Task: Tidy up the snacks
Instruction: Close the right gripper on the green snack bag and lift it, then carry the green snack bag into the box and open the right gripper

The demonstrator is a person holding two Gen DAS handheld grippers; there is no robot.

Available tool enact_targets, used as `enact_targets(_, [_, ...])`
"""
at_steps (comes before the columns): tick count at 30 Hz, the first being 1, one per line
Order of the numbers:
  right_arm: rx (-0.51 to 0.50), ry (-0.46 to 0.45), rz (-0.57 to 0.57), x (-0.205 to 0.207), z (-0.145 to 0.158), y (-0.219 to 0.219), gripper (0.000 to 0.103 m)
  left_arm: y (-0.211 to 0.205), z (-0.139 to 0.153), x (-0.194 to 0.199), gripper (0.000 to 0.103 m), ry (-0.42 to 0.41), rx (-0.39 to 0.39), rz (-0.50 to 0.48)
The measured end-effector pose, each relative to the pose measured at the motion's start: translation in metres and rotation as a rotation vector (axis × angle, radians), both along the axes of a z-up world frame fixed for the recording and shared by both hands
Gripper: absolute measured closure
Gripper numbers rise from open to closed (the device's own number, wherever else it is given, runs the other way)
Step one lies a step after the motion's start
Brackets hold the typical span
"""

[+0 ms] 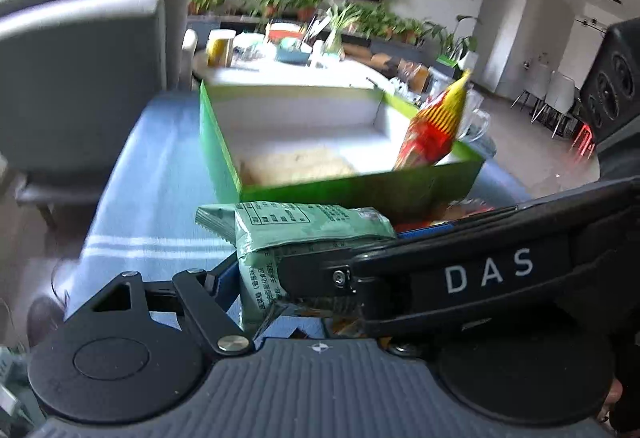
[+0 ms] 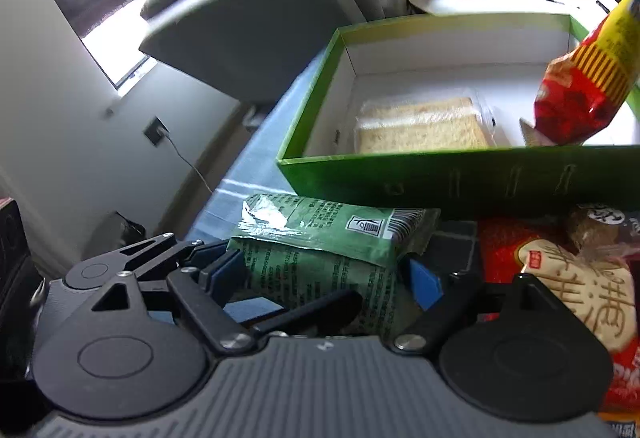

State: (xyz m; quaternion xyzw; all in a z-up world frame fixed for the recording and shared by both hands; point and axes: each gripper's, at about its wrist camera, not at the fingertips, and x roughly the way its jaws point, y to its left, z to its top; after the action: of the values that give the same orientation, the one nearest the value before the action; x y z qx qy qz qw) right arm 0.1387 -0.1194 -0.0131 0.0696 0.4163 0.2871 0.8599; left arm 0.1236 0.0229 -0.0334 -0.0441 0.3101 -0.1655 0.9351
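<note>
The green box [image 2: 460,178], centre frame, already contains a wrapped cake [image 2: 420,124] and a red-yellow bag [image 2: 580,86]. The right hand-held gripper [image 2: 324,274] grasps the green packet [image 2: 332,238] at lower centre; the left hand-held gripper [image 1: 256,274] also closes on it. The red packet [image 2: 560,278] at lower right is still outside the box.

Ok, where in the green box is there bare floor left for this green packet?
Bare white floor runs behind the wrapped cake to the far wall of the green box, plus a strip along its left wall. Crowded: the red-and-yellow bag leans in the right end, and red snack packs pile outside the front wall.
</note>
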Motion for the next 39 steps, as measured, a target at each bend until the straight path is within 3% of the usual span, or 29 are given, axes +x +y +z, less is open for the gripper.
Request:
enact_targets(13, [0.079, -0.145, -0.015, -0.023, 0.044, -0.019, 0.026, -0.018, 0.048, -0.021, 0.028, -0.144, 0.001, -0.036])
enact_targets(25, [0.128, -0.224, -0.09, 0.009, 0.058, -0.032, 0.026, -0.035, 0.067, 0.023, 0.028, -0.218, 0.042, -0.065])
enact_targets(39, [0.164, -0.167, -0.137, 0.077, 0.045, -0.032, 0.026, -0.026, 0.048, 0.092, 0.029, -0.16, 0.013, -0.04])
